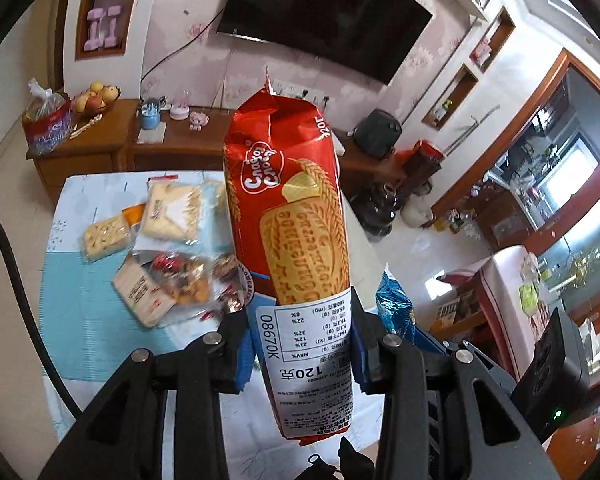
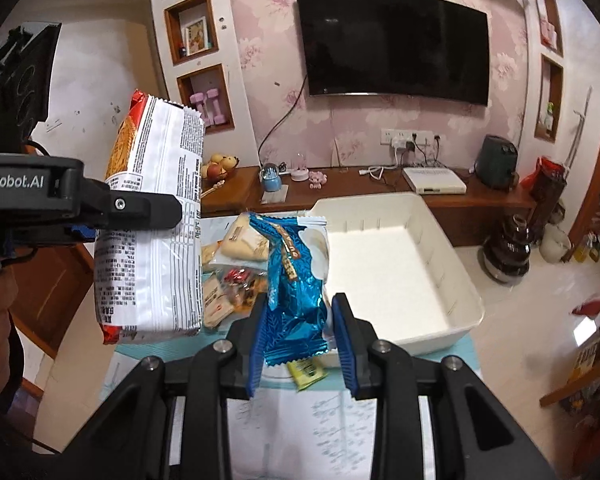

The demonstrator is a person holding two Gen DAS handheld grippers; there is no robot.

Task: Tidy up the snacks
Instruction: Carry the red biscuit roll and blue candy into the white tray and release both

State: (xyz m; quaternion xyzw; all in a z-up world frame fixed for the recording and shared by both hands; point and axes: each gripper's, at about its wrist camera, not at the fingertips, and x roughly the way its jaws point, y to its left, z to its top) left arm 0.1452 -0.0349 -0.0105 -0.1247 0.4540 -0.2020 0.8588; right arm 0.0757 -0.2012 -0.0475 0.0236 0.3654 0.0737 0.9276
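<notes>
My left gripper (image 1: 300,344) is shut on a red biscuit pack (image 1: 296,216) and holds it upright above the table. The pack shows in the right wrist view (image 2: 156,232) at the left, held by the left gripper's finger (image 2: 140,208). My right gripper (image 2: 300,320) is shut on a blue foil snack packet (image 2: 296,280), lifted just left of a white bin (image 2: 452,264) that looks empty. The blue packet's edge shows in the left wrist view (image 1: 394,304). Several loose snack packs (image 1: 160,240) lie on the table.
The table has a pale blue cloth (image 1: 80,304). A small yellow packet (image 2: 306,372) lies below the right gripper. A wooden TV cabinet (image 2: 380,196) with a fruit bowl (image 2: 220,166) and a white box (image 2: 434,180) stands behind the table under a wall TV (image 2: 396,52).
</notes>
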